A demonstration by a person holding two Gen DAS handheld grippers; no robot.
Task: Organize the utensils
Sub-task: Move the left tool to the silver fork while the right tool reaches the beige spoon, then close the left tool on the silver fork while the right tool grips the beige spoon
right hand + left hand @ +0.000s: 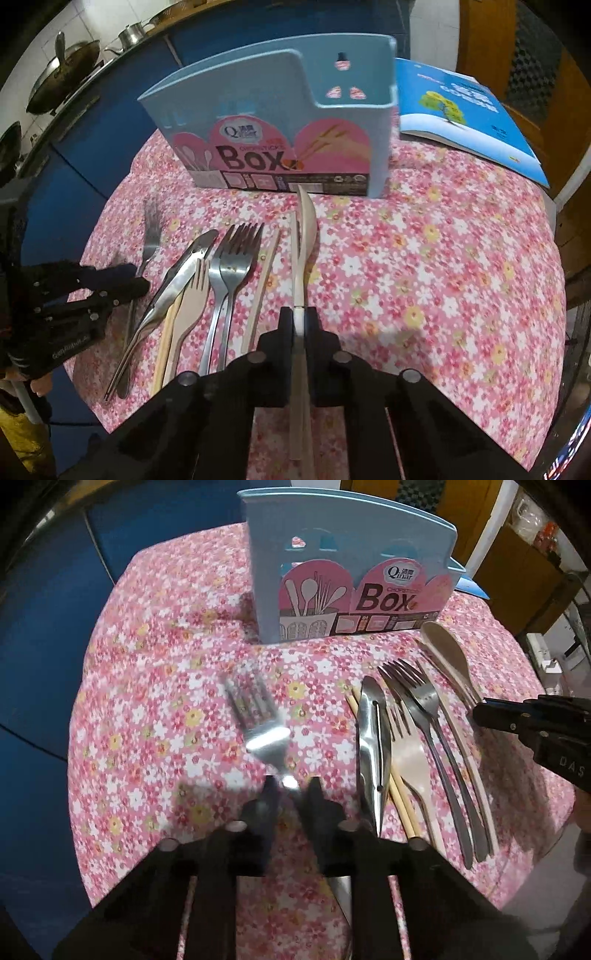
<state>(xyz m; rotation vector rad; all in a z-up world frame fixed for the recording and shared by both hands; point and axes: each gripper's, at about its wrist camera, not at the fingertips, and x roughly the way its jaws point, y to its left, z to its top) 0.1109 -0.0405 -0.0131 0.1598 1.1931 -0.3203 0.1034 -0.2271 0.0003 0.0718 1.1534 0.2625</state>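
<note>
Left gripper (290, 786) pinches steel fork (255, 716); right gripper (299, 314) clamps cream spoon (306, 225), box (273, 122) at twelve o'clock.

You're working under dim, warm indoor light, and both fisheye views bend and darken hard at the rims. The fork (255, 716) is smeared by motion blur (white glare on its neck), while the knife (373, 746) beside it glints sharply.

Pink floral cloth (424, 266) covers the surface; pale-blue box (273, 122), pink label; beside it, blue booklet (465, 110); before it, silver forks (231, 258), beige spoon (306, 236).
</note>
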